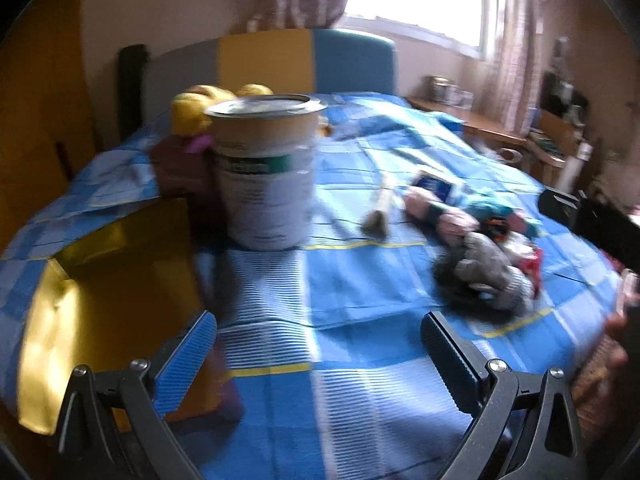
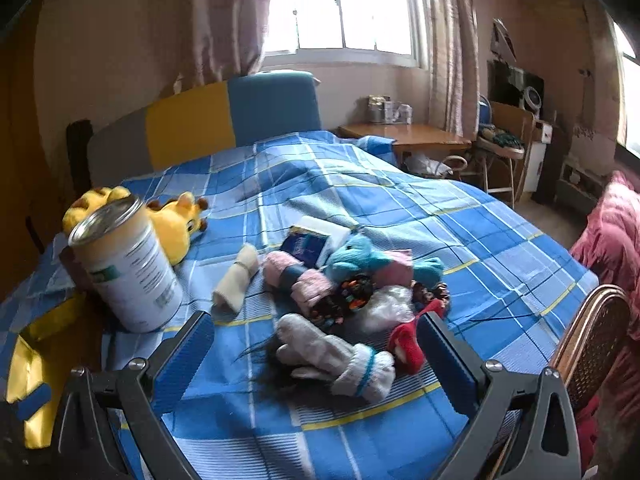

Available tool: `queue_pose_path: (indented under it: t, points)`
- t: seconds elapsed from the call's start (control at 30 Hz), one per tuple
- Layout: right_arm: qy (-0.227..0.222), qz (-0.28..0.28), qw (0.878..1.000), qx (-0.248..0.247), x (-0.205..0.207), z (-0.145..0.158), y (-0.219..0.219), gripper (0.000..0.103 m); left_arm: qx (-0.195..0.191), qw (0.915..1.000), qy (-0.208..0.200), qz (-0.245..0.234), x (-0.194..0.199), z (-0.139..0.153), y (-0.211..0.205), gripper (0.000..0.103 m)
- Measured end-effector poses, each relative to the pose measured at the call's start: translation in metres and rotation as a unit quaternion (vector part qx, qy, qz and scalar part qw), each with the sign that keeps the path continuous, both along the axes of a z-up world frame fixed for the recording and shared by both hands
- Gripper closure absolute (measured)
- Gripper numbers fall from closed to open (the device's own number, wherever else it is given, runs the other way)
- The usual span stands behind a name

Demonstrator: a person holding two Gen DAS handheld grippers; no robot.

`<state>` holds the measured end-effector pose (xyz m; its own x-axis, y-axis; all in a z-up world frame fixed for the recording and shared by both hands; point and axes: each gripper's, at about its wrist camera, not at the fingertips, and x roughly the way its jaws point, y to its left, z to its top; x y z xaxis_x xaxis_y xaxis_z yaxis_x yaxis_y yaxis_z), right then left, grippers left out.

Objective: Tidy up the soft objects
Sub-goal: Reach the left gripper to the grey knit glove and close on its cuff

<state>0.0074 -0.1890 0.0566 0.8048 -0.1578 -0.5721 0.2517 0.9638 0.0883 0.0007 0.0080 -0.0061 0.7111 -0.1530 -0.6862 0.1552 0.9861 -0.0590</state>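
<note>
A pile of soft items lies on the blue plaid bed (image 2: pixel 460 224): grey knit gloves (image 2: pixel 332 354), a red item (image 2: pixel 406 346), pink rolled socks (image 2: pixel 304 282), a teal plush (image 2: pixel 352 258), a cream roll (image 2: pixel 236 276) and a clear bag (image 2: pixel 390 304). The pile (image 1: pixel 484 248) shows at right in the blurred left wrist view. A yellow giraffe plush (image 2: pixel 176 220) lies behind a tall tin can (image 2: pixel 128 264), which also shows in the left wrist view (image 1: pixel 266 172). My right gripper (image 2: pixel 316 344) is open just above the gloves. My left gripper (image 1: pixel 320 344) is open and empty over bare bedding.
A yellow-gold open box (image 1: pixel 108 292) sits at the bed's left edge beside the can; it also shows in the right wrist view (image 2: pixel 36 364). A tissue pack (image 2: pixel 312 242) lies in the pile. A wicker chair (image 2: pixel 592 336) stands at right, a wooden desk (image 2: pixel 404 136) beyond the bed.
</note>
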Motion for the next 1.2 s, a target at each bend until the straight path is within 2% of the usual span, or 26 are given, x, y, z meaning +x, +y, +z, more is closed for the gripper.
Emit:
queue_pose_path:
  t: [0.07, 0.23, 0.33, 0.37, 0.47, 0.57, 0.63, 0.77, 0.83, 0.9, 0.97, 1.03, 1.07, 1.17, 1.2]
  points:
    - [0.0, -0.015, 1.0, 0.012, 0.002, 0.002, -0.017, 0.0, -0.015, 0.9993, 0.024, -0.025, 0.005, -0.003, -0.005, 0.0]
    - [0.002, -0.059, 0.997, 0.048, 0.006, 0.006, -0.063, 0.0, -0.018, 0.9944, 0.07, -0.076, 0.013, -0.015, -0.026, 0.001]
    - [0.001, -0.08, 0.995, 0.059, 0.01, 0.006, -0.083, 0.0, -0.024, 0.9907, 0.091, -0.098, 0.02, -0.022, -0.036, 0.01]
    - [0.001, -0.083, 0.994, 0.065, 0.011, 0.005, -0.089, 0.0, -0.027, 0.9895, 0.096, -0.104, 0.022, -0.023, -0.041, 0.01]
    - [0.002, -0.089, 0.993, 0.076, 0.015, -0.001, -0.103, 0.0, -0.058, 0.9844, 0.112, -0.123, 0.031, -0.023, -0.048, 0.01]
    - [0.0, -0.087, 0.991, 0.105, 0.017, -0.009, -0.115, 0.0, -0.06, 0.9817, 0.114, -0.141, 0.037, -0.021, -0.063, 0.013]
    - [-0.001, -0.088, 0.989, 0.122, 0.017, -0.014, -0.121, 0.0, -0.057, 0.9789, 0.113, -0.16, 0.041, -0.018, -0.076, 0.023]
    - [-0.011, -0.094, 0.985, 0.147, 0.015, -0.022, -0.133, 0.0, -0.065, 0.9639, 0.089, -0.242, 0.044, -0.011, -0.106, 0.032]
    - [-0.018, -0.101, 0.981, 0.163, 0.013, -0.024, -0.14, 0.0, -0.054, 0.9522, 0.069, -0.293, 0.043, -0.007, -0.123, 0.035]
    - [-0.029, -0.106, 0.979, 0.173, 0.011, -0.024, -0.146, 0.0, -0.01, 0.9318, 0.023, -0.362, 0.036, -0.003, -0.143, 0.035]
    - [-0.037, -0.114, 0.975, 0.19, 0.008, -0.026, -0.152, 0.0, 0.032, 0.9133, -0.006, -0.406, 0.032, -0.003, -0.155, 0.035]
    - [-0.035, -0.115, 0.97, 0.209, 0.007, -0.029, -0.158, 0.0, 0.08, 0.8882, -0.022, -0.452, 0.035, -0.01, -0.168, 0.035]
    - [-0.033, -0.113, 0.97, 0.211, 0.008, -0.03, -0.158, 0.0, 0.094, 0.8798, -0.023, -0.465, 0.036, -0.012, -0.172, 0.035]
    - [-0.033, -0.102, 0.972, 0.211, 0.009, -0.03, -0.156, 0.0, 0.145, 0.8468, -0.04, -0.51, 0.038, -0.018, -0.188, 0.035]
    - [-0.032, -0.101, 0.972, 0.21, 0.01, -0.03, -0.156, 0.0, 0.163, 0.8317, -0.048, -0.529, 0.038, -0.021, -0.194, 0.034]
